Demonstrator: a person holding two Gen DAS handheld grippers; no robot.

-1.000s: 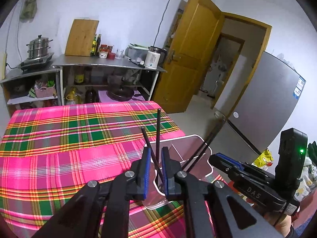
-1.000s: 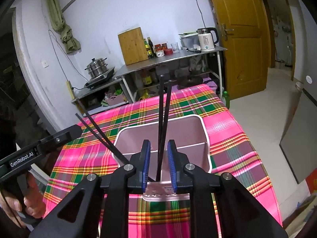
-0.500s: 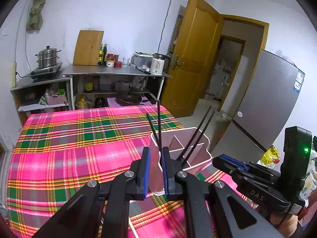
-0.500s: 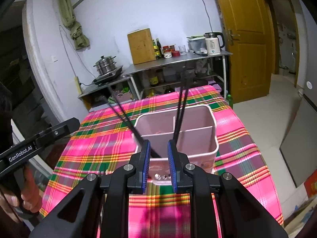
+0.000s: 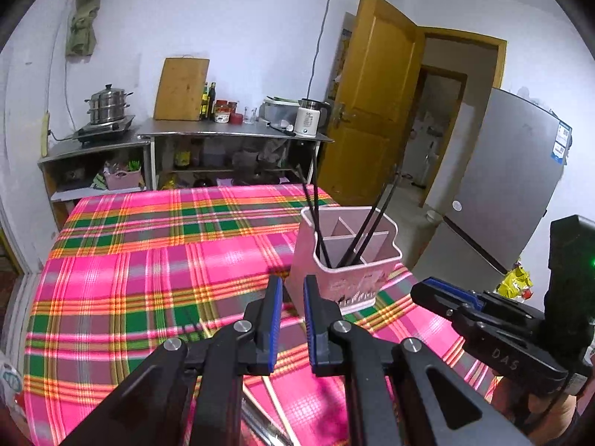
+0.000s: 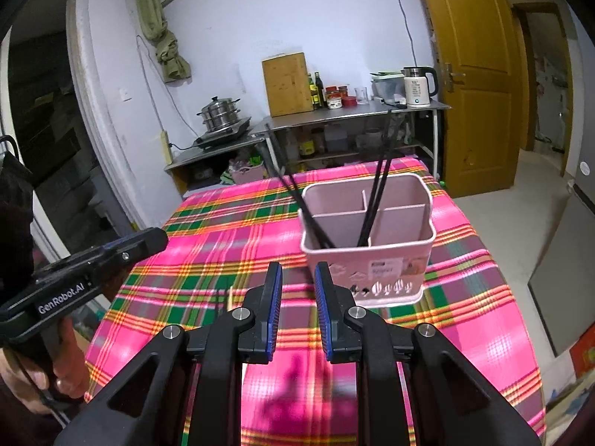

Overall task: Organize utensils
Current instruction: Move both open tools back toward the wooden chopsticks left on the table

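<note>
A pink divided utensil holder (image 5: 349,286) (image 6: 390,260) stands on the plaid tablecloth near the table's right side. Two pairs of black chopsticks (image 5: 314,215) (image 6: 379,186) lean in its front compartment. My left gripper (image 5: 292,282) hovers short of the holder, its jaws nearly together with nothing between them. My right gripper (image 6: 297,265) hangs beside it with a slightly wider gap, also holding nothing. A pale wooden chopstick (image 5: 275,405) and a metal utensil (image 5: 260,423) lie on the cloth under the left gripper. Each gripper shows in the other's view, right gripper (image 5: 438,293) and left gripper (image 6: 148,239).
Behind the table stands a steel counter (image 5: 230,135) with a kettle (image 5: 308,120), a cutting board (image 5: 182,89) and a steamer pot (image 5: 108,106). A yellow door (image 5: 372,93) and a grey fridge (image 5: 513,186) are to the right. The table's right edge (image 6: 513,297) drops to the floor.
Both grippers have drawn back from the holder, which now sits farther off and fully in view. The black chopsticks stay standing in it.
</note>
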